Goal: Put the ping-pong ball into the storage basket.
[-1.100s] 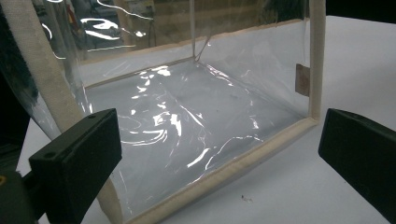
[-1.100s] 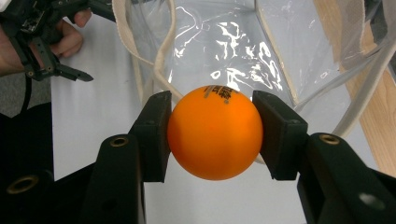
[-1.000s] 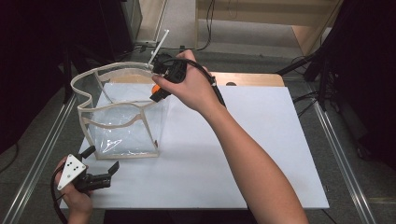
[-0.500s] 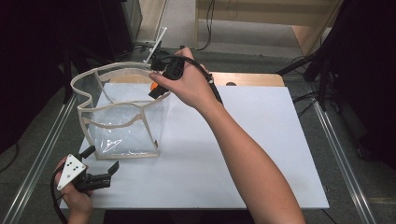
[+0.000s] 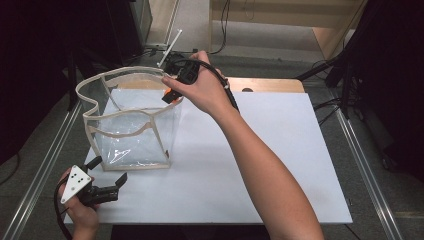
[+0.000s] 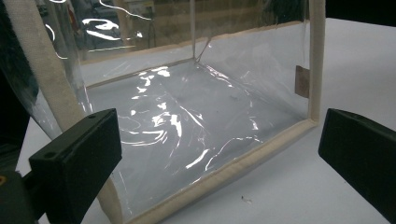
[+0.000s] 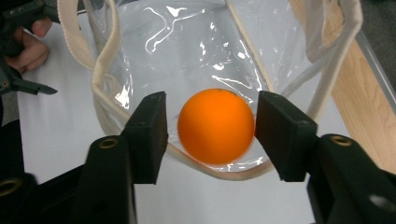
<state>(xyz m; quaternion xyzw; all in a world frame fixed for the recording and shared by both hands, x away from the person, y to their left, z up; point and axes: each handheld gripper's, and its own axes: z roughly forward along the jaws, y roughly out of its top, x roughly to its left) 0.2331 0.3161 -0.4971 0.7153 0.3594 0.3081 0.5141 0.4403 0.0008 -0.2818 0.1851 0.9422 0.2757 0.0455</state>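
Since the earlier frames the right hand (image 5: 200,90) has edged slightly toward 9 o'clock along the bag's far rim, while the left hand (image 5: 80,212) stays put at the table's near-left corner.

The right gripper (image 5: 172,92) hangs over the far right edge of the clear plastic bag (image 5: 130,130), pointing down into its open mouth. In the right gripper view the jaws stand apart with an orange ball (image 7: 216,126) between them. A gap shows at the left jaw. The ball's right side sits at or against the right jaw, and its lower edge is blurred, so I cannot tell whether it is gripped or loose. The bag's cream trim (image 7: 100,93) loops just below the ball.

The left gripper (image 5: 107,185) rests at 7 o'clock on the white table (image 5: 280,165), just near of the bag's front corner, its jaws spread wide and empty. In its own view the bag's cream bottom seam (image 6: 243,163) runs between them.
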